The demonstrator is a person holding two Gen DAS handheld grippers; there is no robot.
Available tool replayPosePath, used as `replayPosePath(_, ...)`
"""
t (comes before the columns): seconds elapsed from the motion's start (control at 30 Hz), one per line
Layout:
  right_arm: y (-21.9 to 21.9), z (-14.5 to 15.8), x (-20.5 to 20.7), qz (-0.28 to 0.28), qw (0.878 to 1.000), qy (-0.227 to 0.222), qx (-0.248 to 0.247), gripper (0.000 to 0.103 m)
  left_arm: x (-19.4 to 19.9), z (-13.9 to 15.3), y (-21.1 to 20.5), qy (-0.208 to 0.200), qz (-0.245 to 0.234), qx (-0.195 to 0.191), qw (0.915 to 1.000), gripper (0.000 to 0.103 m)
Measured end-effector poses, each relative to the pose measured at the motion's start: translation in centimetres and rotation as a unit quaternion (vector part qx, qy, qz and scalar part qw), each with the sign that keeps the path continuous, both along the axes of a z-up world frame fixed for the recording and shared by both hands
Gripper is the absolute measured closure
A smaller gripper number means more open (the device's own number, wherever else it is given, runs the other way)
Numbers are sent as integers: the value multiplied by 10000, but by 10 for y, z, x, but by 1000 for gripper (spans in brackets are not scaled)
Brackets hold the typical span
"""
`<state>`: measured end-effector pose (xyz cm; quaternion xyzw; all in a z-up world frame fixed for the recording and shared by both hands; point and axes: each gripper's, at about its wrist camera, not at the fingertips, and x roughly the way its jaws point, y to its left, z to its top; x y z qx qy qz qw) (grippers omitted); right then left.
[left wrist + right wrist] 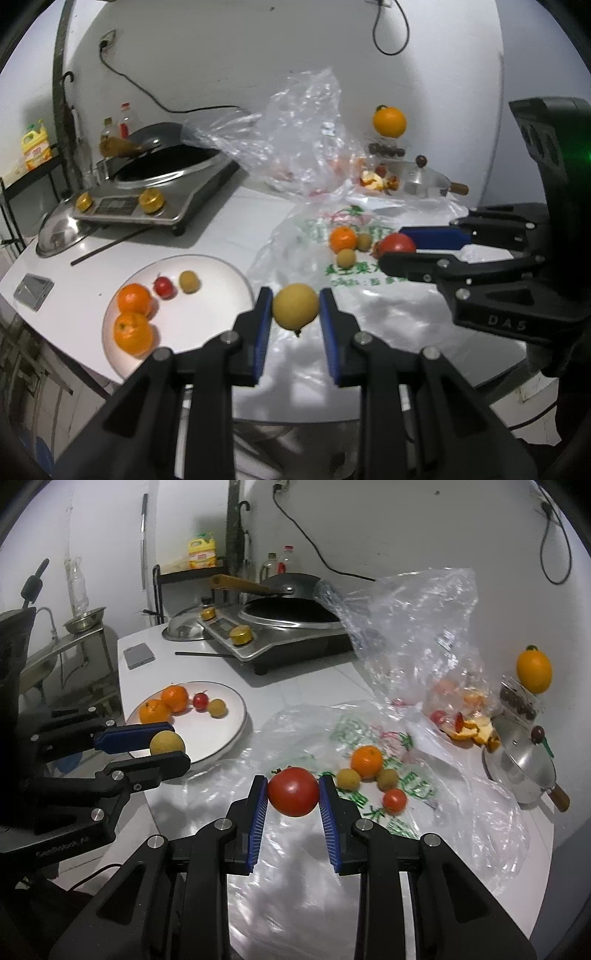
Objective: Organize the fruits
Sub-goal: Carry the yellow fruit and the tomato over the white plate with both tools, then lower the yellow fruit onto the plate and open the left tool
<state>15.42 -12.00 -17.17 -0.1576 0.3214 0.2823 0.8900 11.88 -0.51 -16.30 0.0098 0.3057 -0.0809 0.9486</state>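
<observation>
The left gripper (295,314) is clamping a yellow-brown round fruit (295,311) just beside the white plate (218,273), which lies to its left. The right gripper (293,797), farther from the plate, is pinching a red tomato (293,796) over the plastic bag (369,738). Both fruits' undersides are hidden; the yellow one is possibly a longan.

yellow round fruit (295,306) and red tomato (293,796) aloft, each between blue pads
</observation>
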Motion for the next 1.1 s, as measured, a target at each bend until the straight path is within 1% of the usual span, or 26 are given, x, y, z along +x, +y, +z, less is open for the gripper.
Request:
replayPosePath(0.23,24,-4,-1,175,9998,44,-93,73,-1,-9,26,59,243,-64,9997,77)
replayPosePath(0.37,37,-5,0,251,9996,58,-139,73,3,-14,37,81,339,-39,9994,77)
replayPosePath(0.63,59,-12,10,401,9989,147,-196,73,18,-28,57,194,524,17,9984,77)
replayPosePath(0.83,71,-13,20,617,9979,210,-44,73,34,-37,66,289,614,96,9977,77)
replayPosePath(1.1,85,-21,37,766,9966,317,39,73,51,-45,73,391,726,257,9963,77)
